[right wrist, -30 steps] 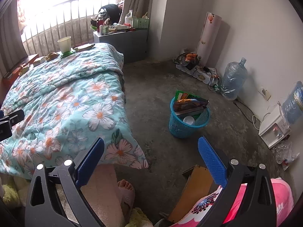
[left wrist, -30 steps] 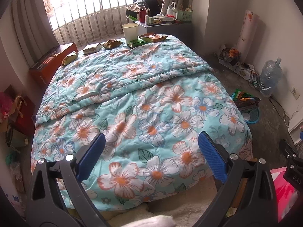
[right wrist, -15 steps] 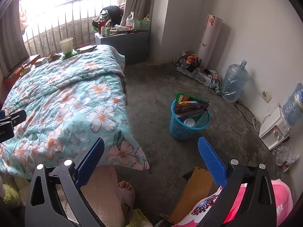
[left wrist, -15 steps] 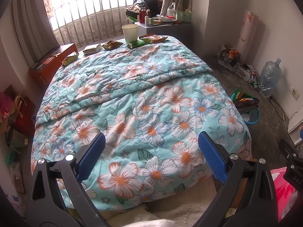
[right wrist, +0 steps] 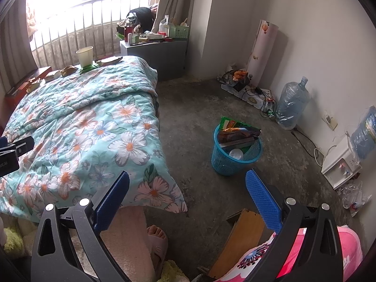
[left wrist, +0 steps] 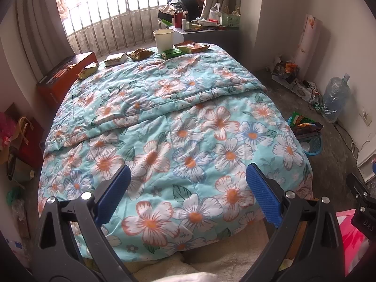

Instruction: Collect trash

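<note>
Several snack wrappers lie along the far edge of the floral bed (left wrist: 188, 122): an orange one (left wrist: 192, 47), a green one (left wrist: 172, 53), a brown one (left wrist: 140, 54) and two more to the left (left wrist: 115, 60) (left wrist: 88, 70). A white paper cup (left wrist: 164, 39) stands among them; it also shows in the right wrist view (right wrist: 85, 56). A blue trash basket (right wrist: 236, 155) holding wrappers stands on the floor right of the bed. My left gripper (left wrist: 188, 195) is open and empty over the bed's near end. My right gripper (right wrist: 188, 195) is open and empty, above the floor near the basket.
A grey side cabinet (right wrist: 155, 56) with clutter stands at the bed's far right corner. A water jug (right wrist: 290, 103), a power strip with cables (right wrist: 256, 96) and a white appliance (right wrist: 340, 166) line the right wall. A wooden board (right wrist: 237, 237) and a slippered foot (right wrist: 157, 239) are close below.
Both grippers have drifted slightly; the right wrist view has shifted a little so the basket sits further up and right. Both stay open and empty.
</note>
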The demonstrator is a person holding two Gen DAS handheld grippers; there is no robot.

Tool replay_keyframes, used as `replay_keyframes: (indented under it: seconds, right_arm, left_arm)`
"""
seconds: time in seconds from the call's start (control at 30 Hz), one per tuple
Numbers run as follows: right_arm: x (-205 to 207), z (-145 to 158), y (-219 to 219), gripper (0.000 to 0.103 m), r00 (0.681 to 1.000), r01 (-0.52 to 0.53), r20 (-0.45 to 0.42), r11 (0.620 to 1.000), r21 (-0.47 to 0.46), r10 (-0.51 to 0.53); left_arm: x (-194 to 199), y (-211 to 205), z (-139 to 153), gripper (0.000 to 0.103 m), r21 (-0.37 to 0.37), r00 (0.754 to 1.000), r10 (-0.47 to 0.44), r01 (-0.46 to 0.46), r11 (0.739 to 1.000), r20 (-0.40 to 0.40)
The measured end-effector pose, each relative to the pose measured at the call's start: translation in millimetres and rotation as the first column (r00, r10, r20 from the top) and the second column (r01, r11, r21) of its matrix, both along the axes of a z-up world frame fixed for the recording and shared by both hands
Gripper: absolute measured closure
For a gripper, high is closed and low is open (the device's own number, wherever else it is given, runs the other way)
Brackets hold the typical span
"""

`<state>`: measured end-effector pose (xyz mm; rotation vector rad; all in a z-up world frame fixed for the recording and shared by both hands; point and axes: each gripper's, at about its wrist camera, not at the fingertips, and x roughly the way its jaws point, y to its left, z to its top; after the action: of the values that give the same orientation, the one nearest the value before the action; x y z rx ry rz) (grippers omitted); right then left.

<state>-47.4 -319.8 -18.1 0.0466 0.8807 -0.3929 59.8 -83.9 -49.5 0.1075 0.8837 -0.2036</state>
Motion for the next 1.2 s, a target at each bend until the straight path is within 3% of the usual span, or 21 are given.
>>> replay_keyframes:
  seconds: [1.2]
  right_arm:
    - [2.6, 1.2, 5.7, 0.007, 1.000, -0.014, 0.005, 1.000, -0.003, 0.014]
  left_arm:
    - [-0.5, 1.5, -0.6, 0.009, -0.004, 1.000, 0.002, -0.002, 1.000, -0.005]
